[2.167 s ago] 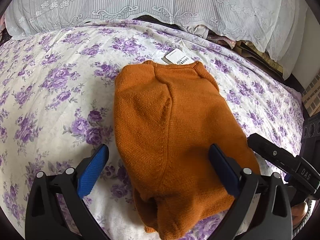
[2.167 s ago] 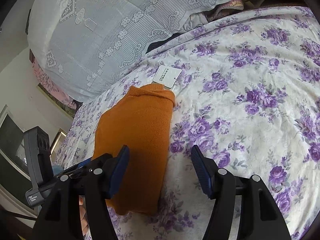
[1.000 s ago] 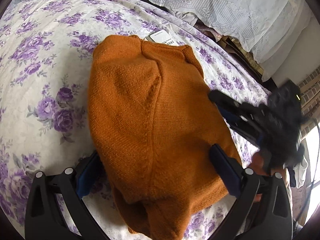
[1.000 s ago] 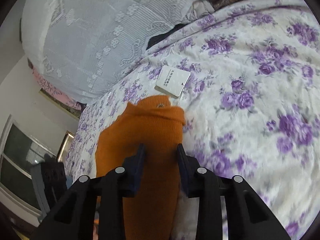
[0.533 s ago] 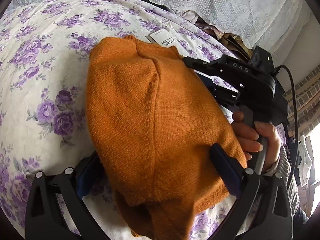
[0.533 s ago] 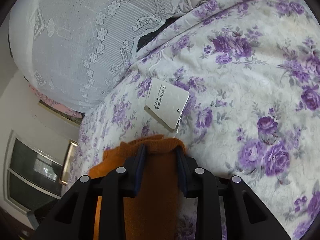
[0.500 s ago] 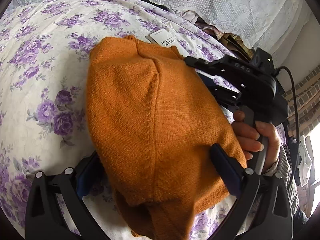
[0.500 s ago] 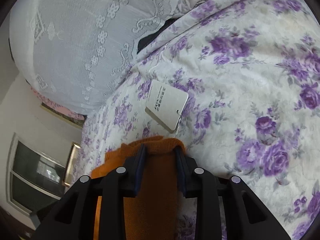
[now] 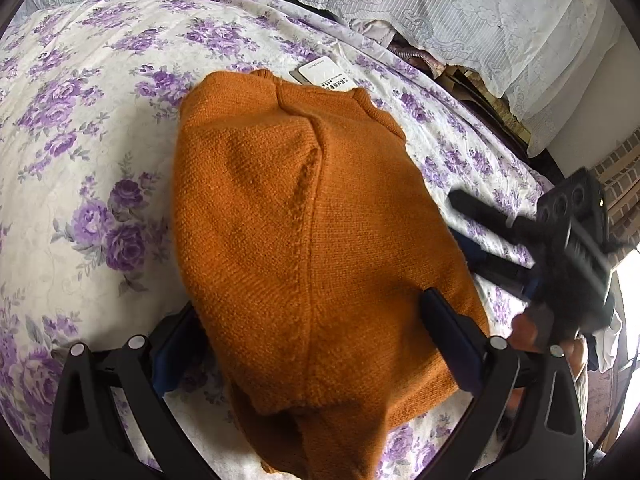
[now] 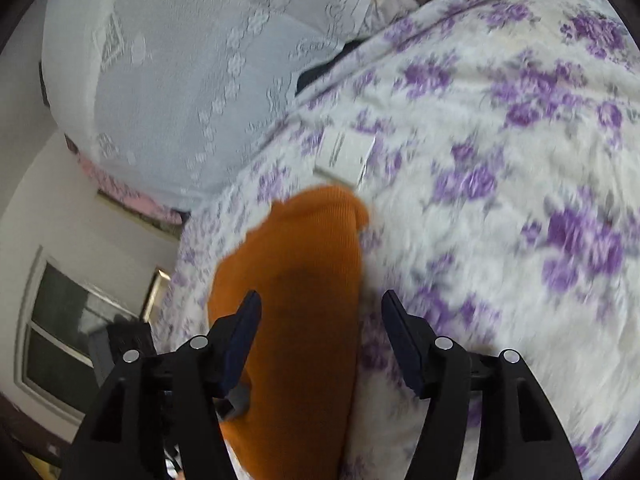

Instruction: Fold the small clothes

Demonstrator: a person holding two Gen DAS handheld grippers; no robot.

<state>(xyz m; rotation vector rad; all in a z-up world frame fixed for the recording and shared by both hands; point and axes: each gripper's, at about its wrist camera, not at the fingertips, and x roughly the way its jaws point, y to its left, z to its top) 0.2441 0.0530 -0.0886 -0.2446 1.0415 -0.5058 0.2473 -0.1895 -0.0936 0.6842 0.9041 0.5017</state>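
Observation:
An orange knitted garment lies folded lengthwise on the flowered bedspread, its white paper tag at the far end. My left gripper is open, its blue-padded jaws wide on either side of the garment's near end. My right gripper is open over the garment's right edge; it also shows blurred at the right of the left wrist view. The tag shows in the right wrist view.
A white lace cover drapes over things behind the bed. A wall and window stand to the left in the right wrist view. The bed's right edge drops off near a brick wall.
My right gripper has let go of the garment's far end, opened, and pulled back toward the near side. The left gripper has stayed open around the near end.

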